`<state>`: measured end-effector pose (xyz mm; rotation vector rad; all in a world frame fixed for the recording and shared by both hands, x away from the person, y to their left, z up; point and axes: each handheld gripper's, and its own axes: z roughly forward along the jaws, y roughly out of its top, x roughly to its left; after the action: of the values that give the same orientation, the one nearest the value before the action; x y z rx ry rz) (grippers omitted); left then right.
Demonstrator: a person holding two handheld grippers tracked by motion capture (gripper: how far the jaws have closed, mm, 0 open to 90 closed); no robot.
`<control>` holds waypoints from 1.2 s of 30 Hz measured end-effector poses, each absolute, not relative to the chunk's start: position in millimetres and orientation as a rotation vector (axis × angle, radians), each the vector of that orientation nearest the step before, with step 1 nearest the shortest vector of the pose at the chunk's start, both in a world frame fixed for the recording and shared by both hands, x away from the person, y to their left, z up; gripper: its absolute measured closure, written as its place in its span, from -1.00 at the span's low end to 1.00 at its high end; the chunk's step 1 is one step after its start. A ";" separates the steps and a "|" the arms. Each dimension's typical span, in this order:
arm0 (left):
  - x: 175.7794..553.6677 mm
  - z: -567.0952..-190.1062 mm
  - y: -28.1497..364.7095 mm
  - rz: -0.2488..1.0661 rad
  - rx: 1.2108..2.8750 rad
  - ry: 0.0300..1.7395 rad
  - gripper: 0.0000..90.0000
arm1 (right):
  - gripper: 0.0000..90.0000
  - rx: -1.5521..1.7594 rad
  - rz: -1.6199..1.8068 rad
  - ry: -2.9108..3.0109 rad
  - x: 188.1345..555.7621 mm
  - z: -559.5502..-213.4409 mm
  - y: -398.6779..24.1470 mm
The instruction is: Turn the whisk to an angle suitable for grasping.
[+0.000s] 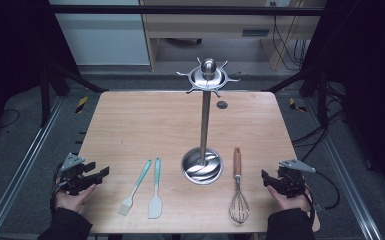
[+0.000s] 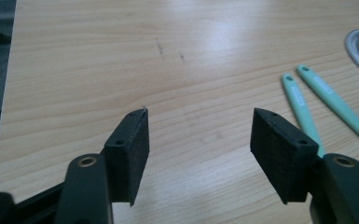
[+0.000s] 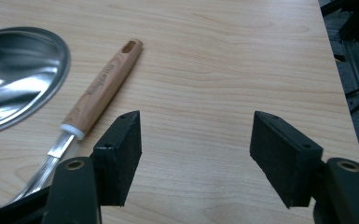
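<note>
Start position, nothing picked up yet. Left gripper rests at the near left edge of the light wooden table, jaws wide apart, nothing between them. Right gripper sits at the near right edge, jaws likewise wide apart and empty.

Things: teal-handled silicone basting brush and teal-handled pale silicone spatula lie side by side near left of centre, just right of the left gripper. Wooden-handled steel wire whisk lies near right, handle pointing far, just left of the right gripper and beside the round base of the tall steel utensil stand with hooks on top, which is upright at centre.

Judgement: the work looks like hanging utensils on the stand's hooks, first pick not begun. Next move probably needs a gripper brought over a handle, whisk for the right, brush or spatula for the left, lowered with jaws astride the handle, then closed.
</note>
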<state>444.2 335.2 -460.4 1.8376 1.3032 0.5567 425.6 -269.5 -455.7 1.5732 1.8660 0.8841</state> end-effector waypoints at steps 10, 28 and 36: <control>436.4 -456.4 333.2 0.620 1.796 1.261 0.13 | -0.19 1.516 0.928 1.919 420.2 -446.4 -247.7; 438.0 -460.8 329.4 0.600 1.845 1.262 0.13 | -0.03 1.504 0.912 2.044 435.4 -435.5 -203.4; 439.2 -459.8 330.7 0.606 1.871 1.271 0.08 | 0.11 1.547 0.838 2.110 445.5 -445.4 -187.0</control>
<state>439.2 330.7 -459.8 1.8707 1.2714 0.6061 445.5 -187.0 -445.4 1.5469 2.1095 0.8377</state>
